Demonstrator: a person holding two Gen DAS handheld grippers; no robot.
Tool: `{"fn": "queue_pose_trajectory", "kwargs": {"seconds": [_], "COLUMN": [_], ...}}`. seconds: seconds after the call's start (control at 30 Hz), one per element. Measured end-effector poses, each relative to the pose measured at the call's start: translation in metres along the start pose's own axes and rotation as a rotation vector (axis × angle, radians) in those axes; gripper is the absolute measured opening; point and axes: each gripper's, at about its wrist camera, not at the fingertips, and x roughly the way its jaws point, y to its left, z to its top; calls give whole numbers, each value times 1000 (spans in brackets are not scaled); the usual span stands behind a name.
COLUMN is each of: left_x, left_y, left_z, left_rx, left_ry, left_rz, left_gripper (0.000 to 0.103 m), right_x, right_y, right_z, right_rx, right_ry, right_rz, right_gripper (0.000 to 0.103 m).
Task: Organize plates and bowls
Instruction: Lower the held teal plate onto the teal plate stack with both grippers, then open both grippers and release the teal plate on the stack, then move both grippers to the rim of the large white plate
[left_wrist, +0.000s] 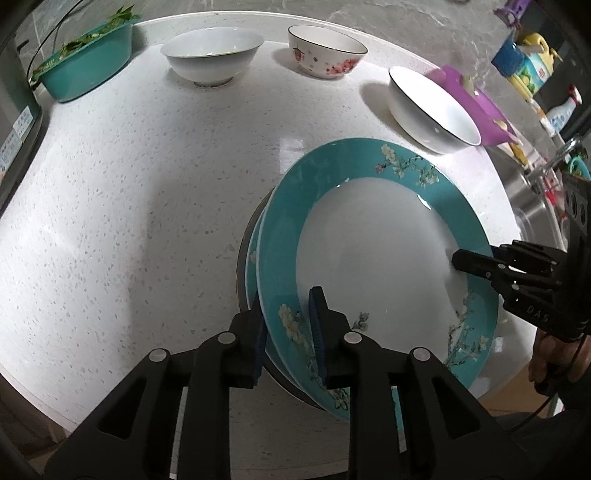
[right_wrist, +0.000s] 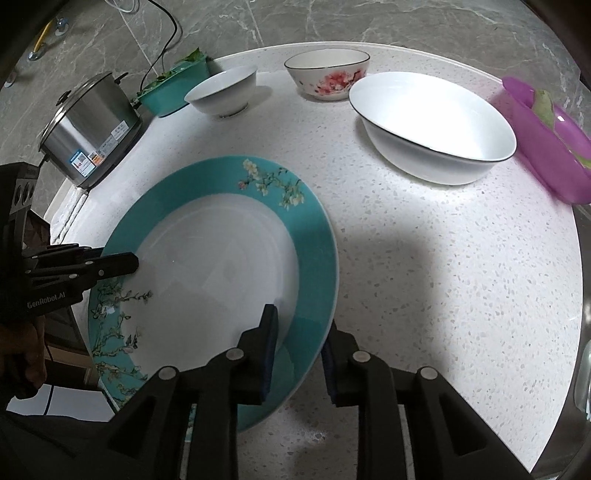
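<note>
On counter (left_wrist: 129, 203), near front edge: teal-rimmed plate (left_wrist: 369, 258) w/ blossom print, white centre, top of a stack; a 2nd teal plate (left_wrist: 253, 254) peeks out just below on left side, a darker rim under that.
Top plate tilt: slightly askew on the stack, not seated square.
Left gripper (left_wrist: 287, 302): astride near-left rim of top plate, 1 blue pad above, 1 below; jaws a little apart, no firm pinch seen.
Right gripper (right_wrist: 300, 325): astride opposite rim, same way; jaws narrowly parted, rim loose betw. pads.
Hands: right hand (left_wrist: 554, 354) & left hand (right_wrist: 22, 354) partly in view behind the grippers.
Plain white bowl (left_wrist: 212, 55): upright at back of counter, well apart from stack.
Floral bowl (left_wrist: 325, 51): upright at back, beside plain bowl, pink flowers, dark rim line.
Large white bowl (left_wrist: 432, 110): upright, dark rim line, nearest bowl to stack, not touching it.
Teal tub (left_wrist: 88, 62): back-left corner, green leaves inside.
Purple basin (left_wrist: 480, 107): just beyond large bowl, right edge.
Rice cooker (right_wrist: 88, 125): steel, left of counter, by wall.
</note>
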Motion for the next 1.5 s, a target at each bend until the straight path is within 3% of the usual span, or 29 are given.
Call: {"fn": "queue_pose_trajectory", "kwargs": {"seconds": [0.2,0.27,0.3,0.33,0.4,0.53,0.6,0.67,0.77,0.83,0.87,1.07,1.17,1.33,1.4,1.5], "left_x": [3,3,3,2,0,-2,-5,-8,-19,-25,-29,-47,-51,-35,-29,-23], "left_y": [-1,-3,-4,-6,-11,-10,-7,-4,4,10,13,13,3,-3,-9,-33], "left_z": [5,6,7,8,9,15,18,20,24,30,37,69,84,119,133,164], "left_rx": [30,46,56,70,103,116,116,117,110,93,92,183,243,128,88,127], "left_ry": [15,20,18,10,-4,-15,-17,-15,-17,-19,-20,-114,-150,-47,-37,-65], "left_rz": [-3,-9,-13,-13,20,8,0,-17,-46,-74,-90,-137,-118,-160,-156,-132], "left_gripper": [22,27,36,56,83,83,83,85,89,103,103,103,103,103,103,102], "right_x": [-1,-1,-1,-1,-1,0,0,-4,-15,-27,-33,-77,-105,-126,-128,-123], "right_y": [7,10,11,12,15,16,16,17,14,6,1,-40,-65,-97,-113,-134], "right_z": [-1,0,-1,0,0,1,2,2,4,5,5,-2,-9,-8,-1,14], "right_rx": [-16,-24,-25,-27,-32,-15,-3,7,46,110,142,354,440,483,484,501], "right_ry": [-16,-20,-24,-28,-34,-36,-37,-62,-98,-127,-137,-207,-255,-286,-288,-284], "right_rz": [-41,-60,-70,-74,-97,-111,-108,-104,-92,-80,-77,-89,-108,-126,-109,-74], "right_gripper": [27,28,28,28,28,29,39,58,70,75,77,78,81,82,82,82]}}
